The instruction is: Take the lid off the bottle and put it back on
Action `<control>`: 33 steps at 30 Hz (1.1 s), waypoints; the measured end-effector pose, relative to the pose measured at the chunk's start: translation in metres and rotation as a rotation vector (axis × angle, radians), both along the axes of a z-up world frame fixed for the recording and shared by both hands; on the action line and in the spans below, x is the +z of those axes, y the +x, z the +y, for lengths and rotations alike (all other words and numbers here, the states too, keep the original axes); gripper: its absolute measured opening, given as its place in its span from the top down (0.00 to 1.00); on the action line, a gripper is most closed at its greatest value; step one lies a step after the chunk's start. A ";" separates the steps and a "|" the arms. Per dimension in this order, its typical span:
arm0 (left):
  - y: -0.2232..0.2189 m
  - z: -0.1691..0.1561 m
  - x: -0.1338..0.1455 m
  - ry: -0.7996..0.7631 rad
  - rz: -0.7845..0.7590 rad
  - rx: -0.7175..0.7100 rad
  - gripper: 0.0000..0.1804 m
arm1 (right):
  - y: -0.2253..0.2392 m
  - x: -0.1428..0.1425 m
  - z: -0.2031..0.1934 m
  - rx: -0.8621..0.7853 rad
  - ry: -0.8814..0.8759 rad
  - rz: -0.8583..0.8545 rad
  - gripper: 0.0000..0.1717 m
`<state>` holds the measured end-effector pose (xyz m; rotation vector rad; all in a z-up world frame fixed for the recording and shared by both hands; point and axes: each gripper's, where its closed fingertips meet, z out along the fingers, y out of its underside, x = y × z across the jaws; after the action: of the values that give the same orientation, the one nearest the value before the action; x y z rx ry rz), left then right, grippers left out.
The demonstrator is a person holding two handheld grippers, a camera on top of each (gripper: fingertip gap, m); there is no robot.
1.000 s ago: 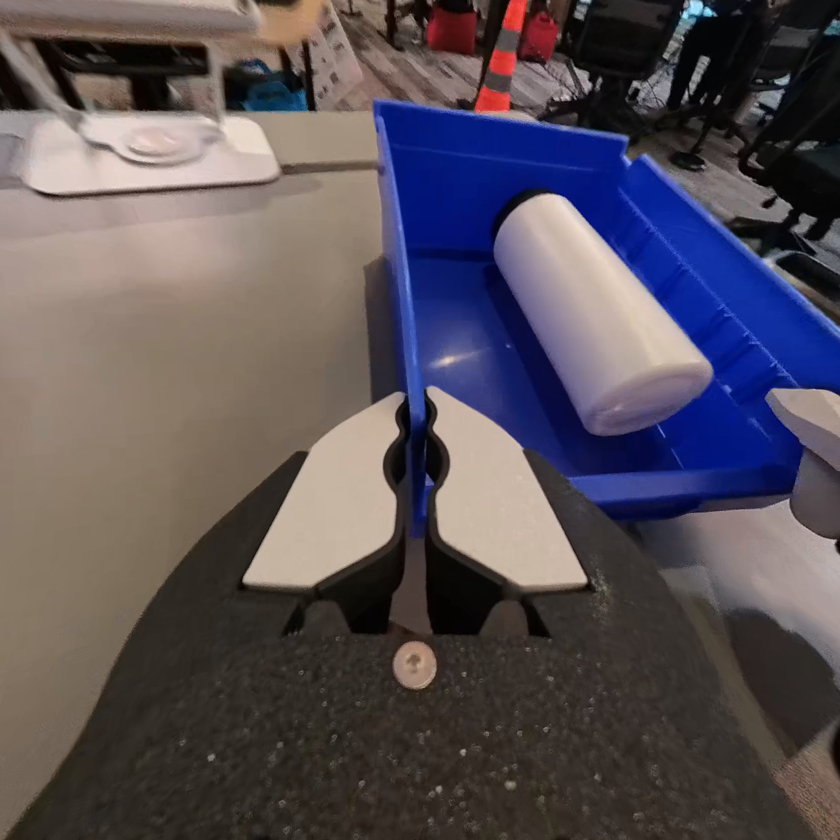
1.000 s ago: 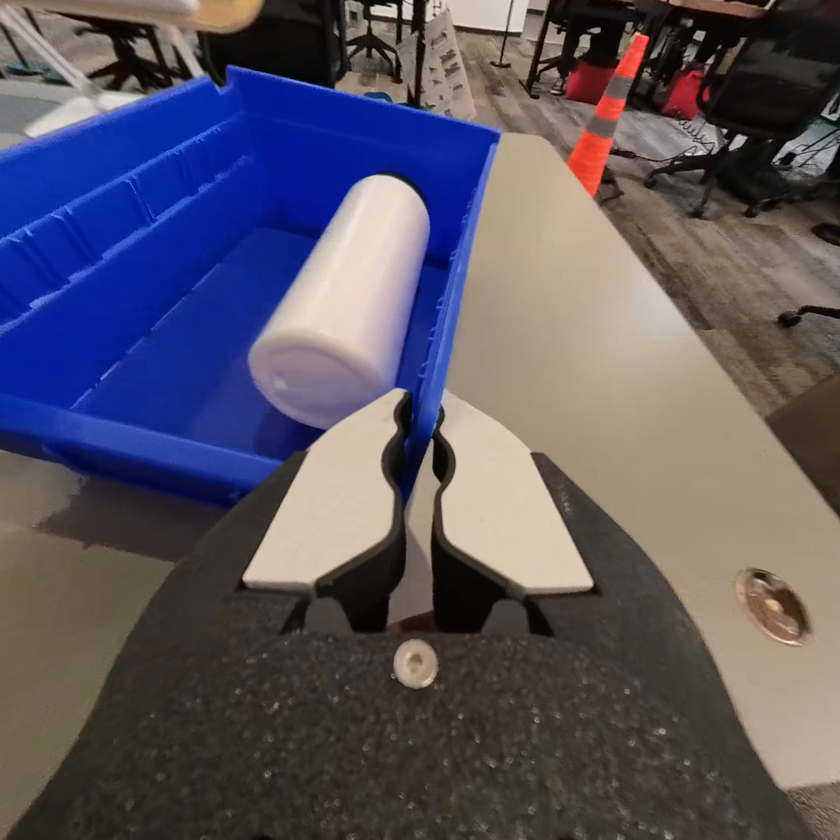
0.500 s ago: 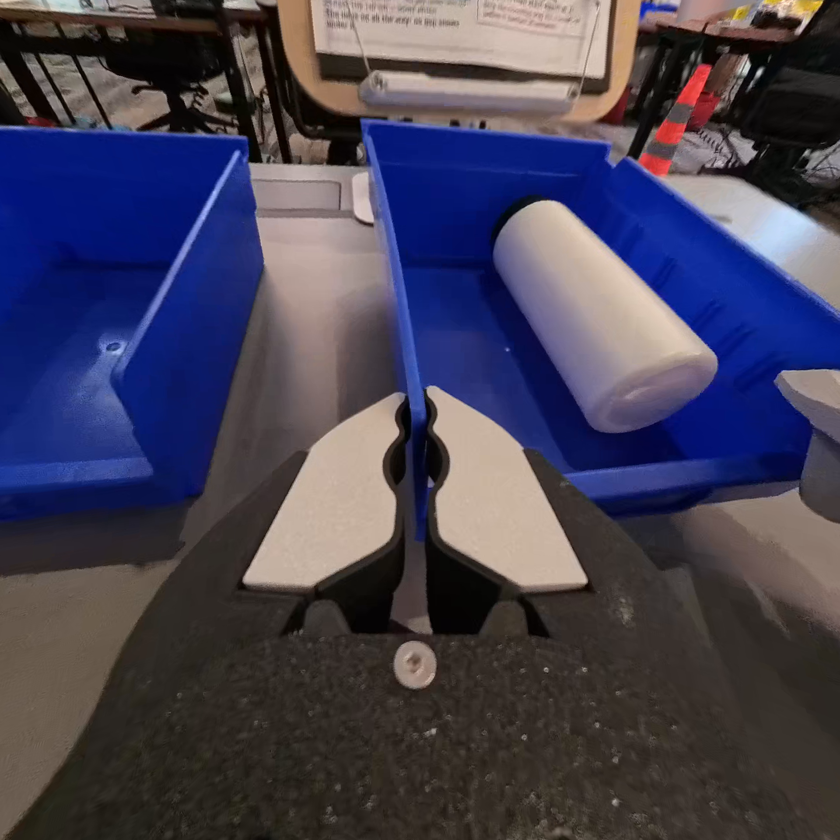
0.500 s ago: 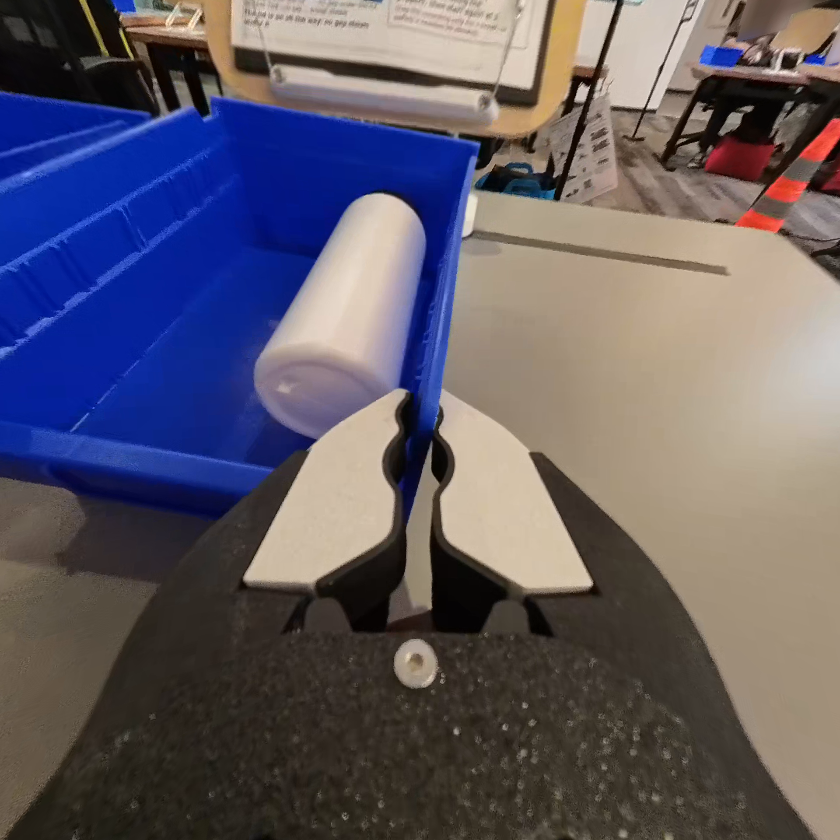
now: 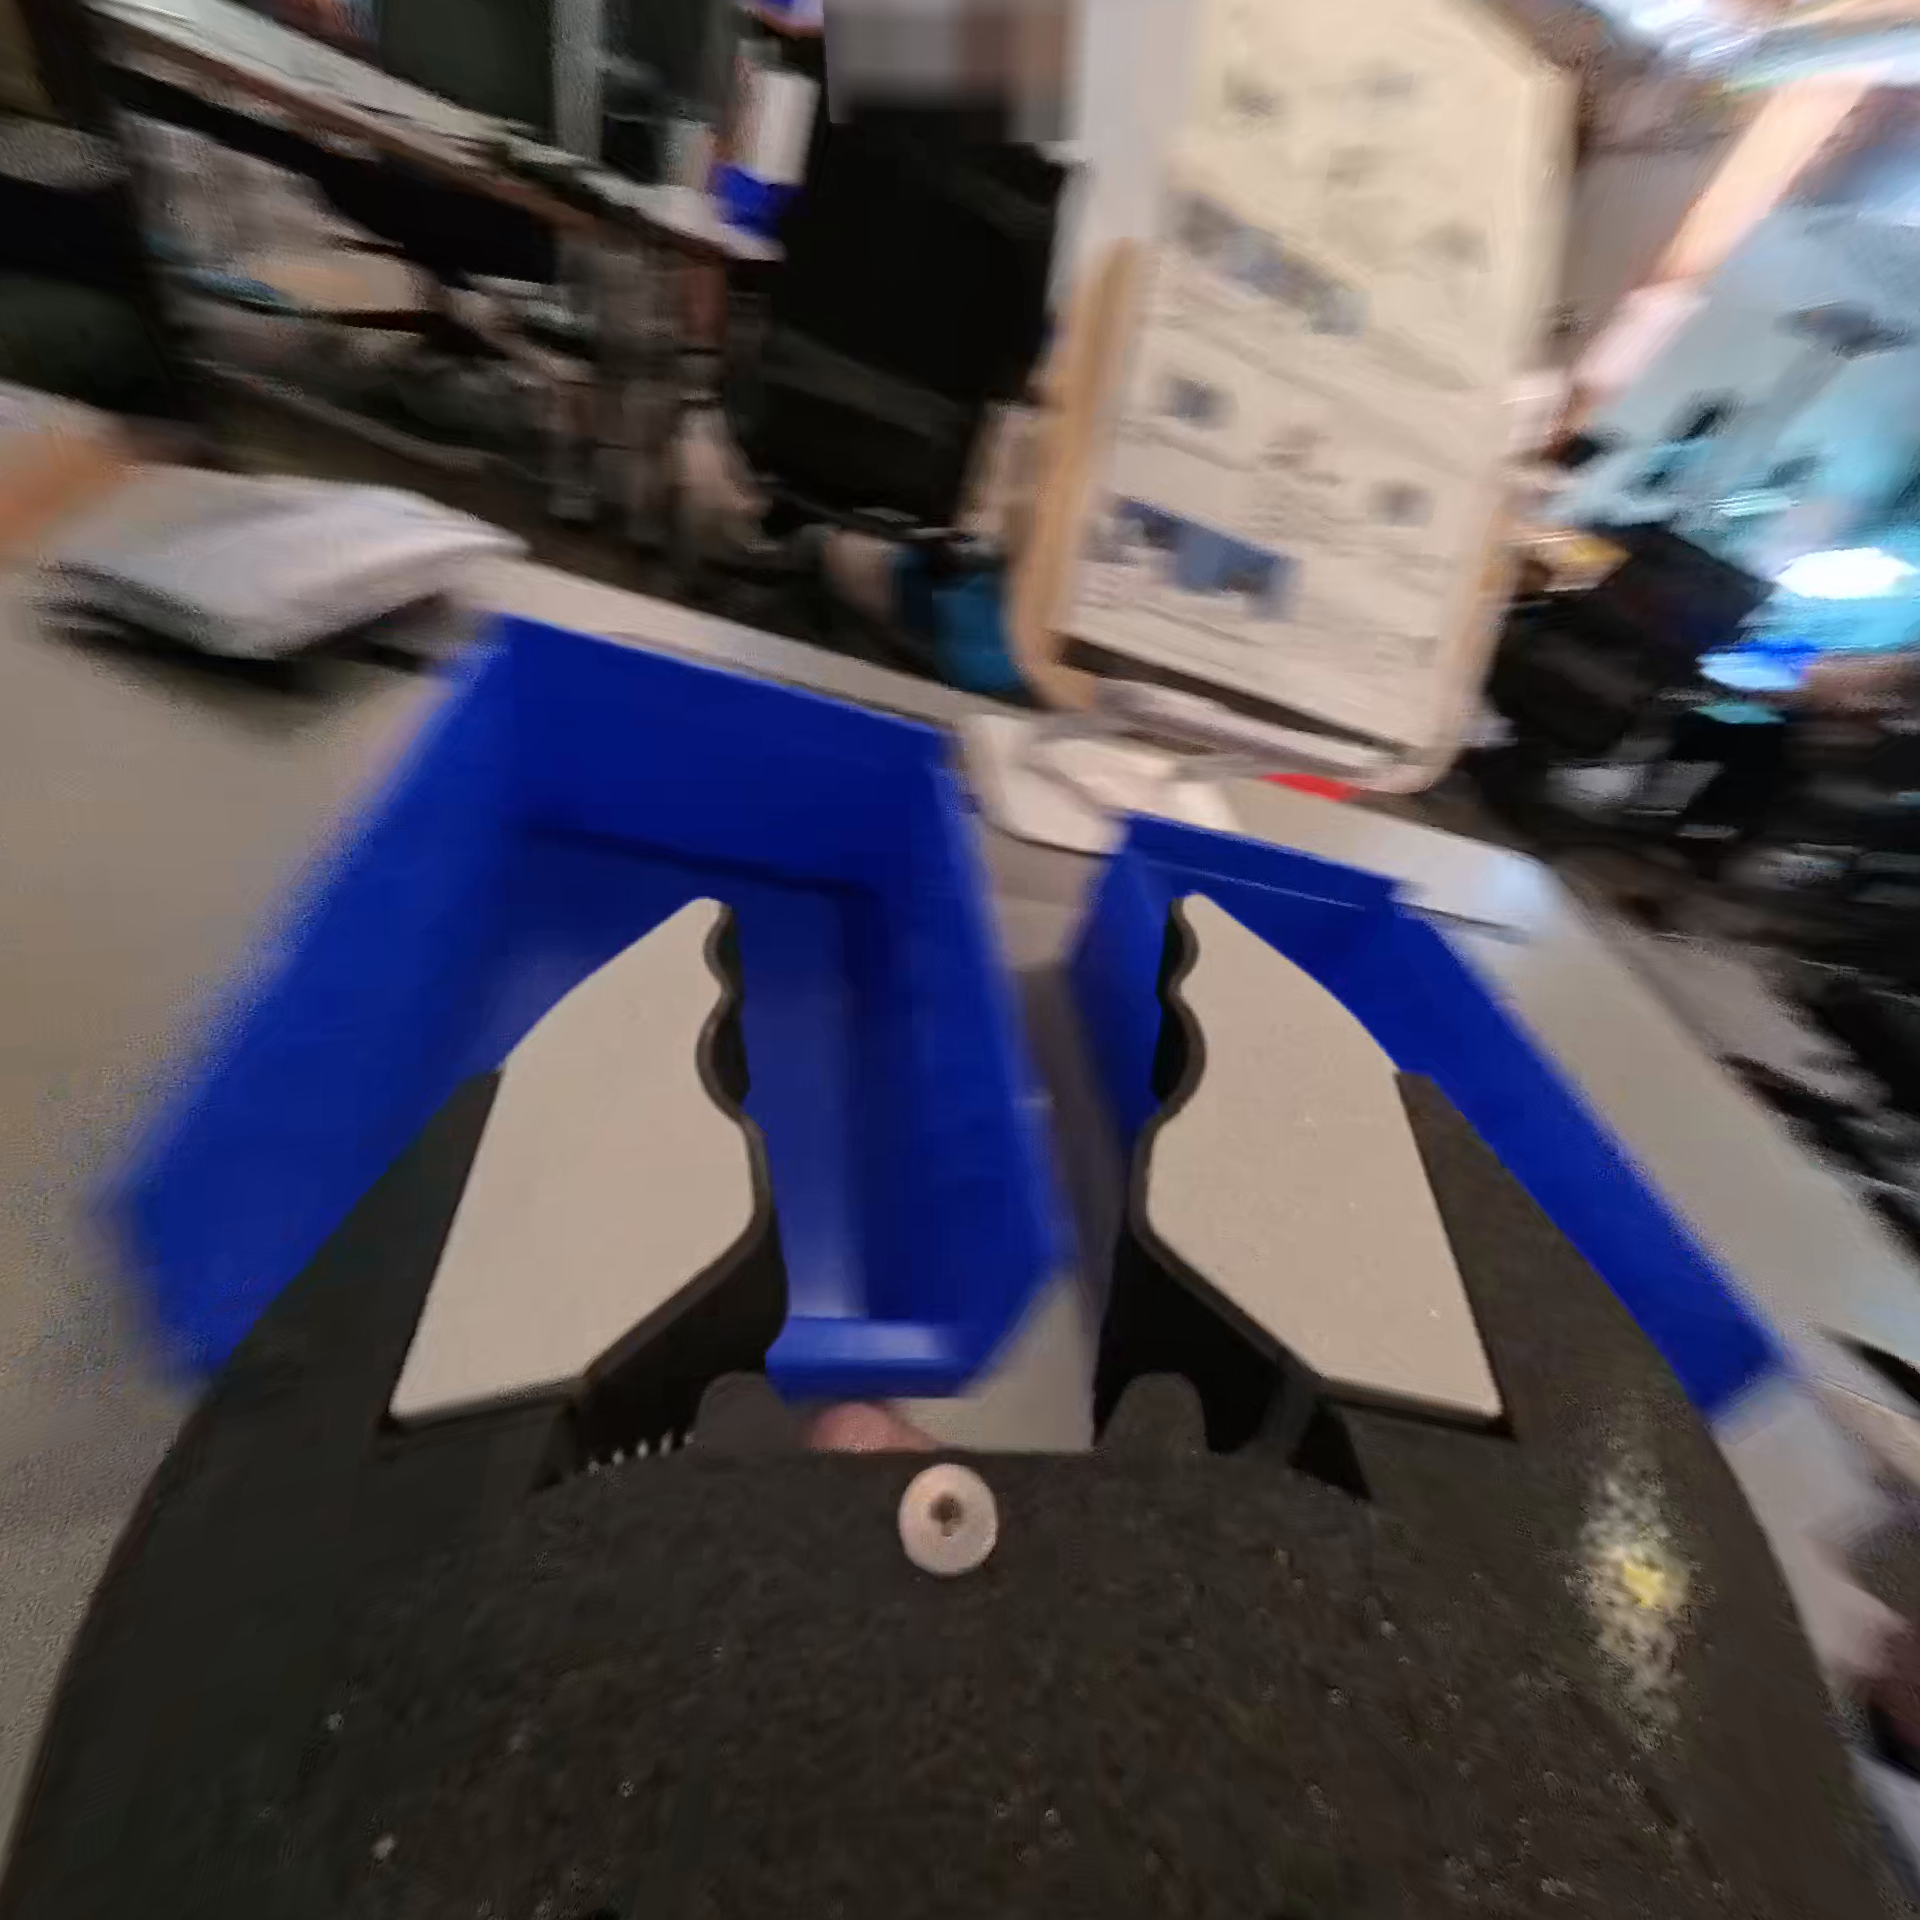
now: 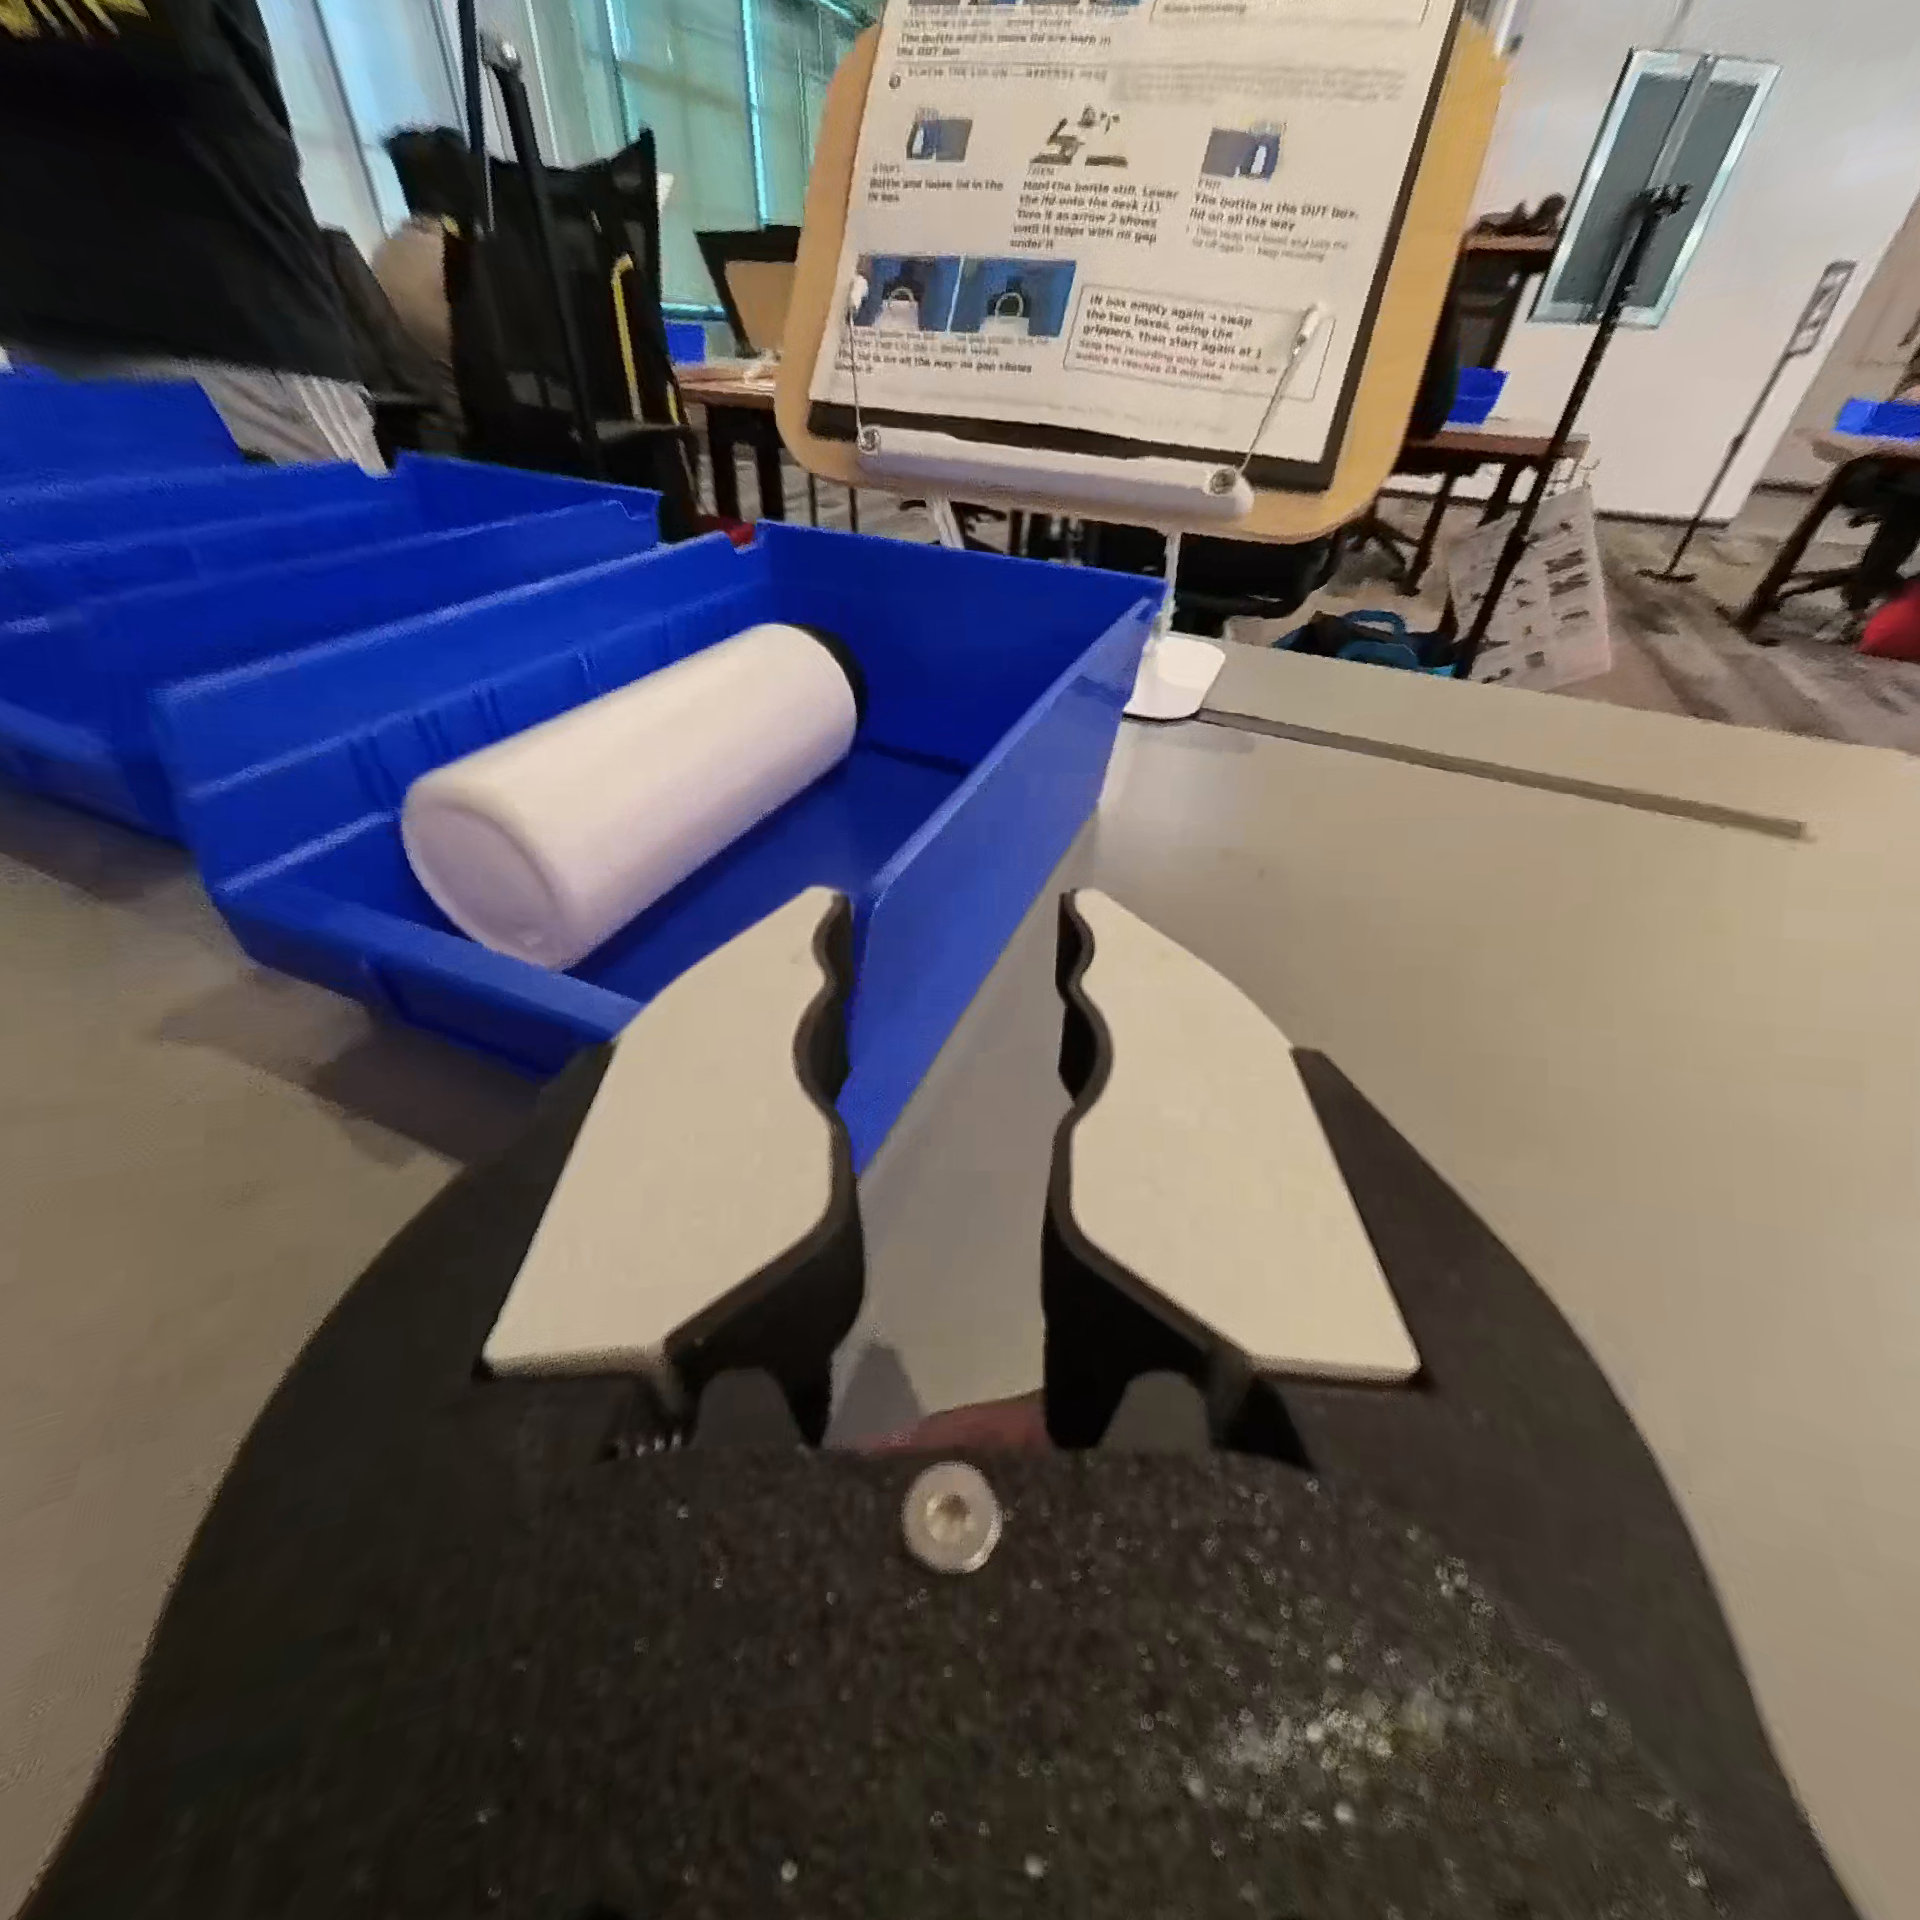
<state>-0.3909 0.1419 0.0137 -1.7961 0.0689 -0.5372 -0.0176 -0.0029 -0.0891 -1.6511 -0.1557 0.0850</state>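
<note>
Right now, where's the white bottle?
In the right wrist view, the white bottle lies on its side inside the nearer blue bin, left of the open right gripper, with its dark lid end toward the bin's far wall.

Grey table (image 6: 1455, 1039) under two blue bins (image 6: 987, 831)

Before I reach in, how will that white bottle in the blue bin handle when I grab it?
The white bottle lies on its side in the blue bin, so it will probably roll sideways if nudged. Its smooth, rigid-looking wall may slip between the jaws. It looks stiff, not squashy.
</note>
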 end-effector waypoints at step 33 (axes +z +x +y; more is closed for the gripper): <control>-0.085 -0.162 -0.133 -0.246 0.349 0.194 0.99 | -0.252 -0.027 -0.052 0.391 -0.211 -0.012 0.52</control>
<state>-0.4754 -0.0204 -0.1192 -2.0951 0.0693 -0.0915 -0.2694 -0.0549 -0.1166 -1.8126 -0.4917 0.3993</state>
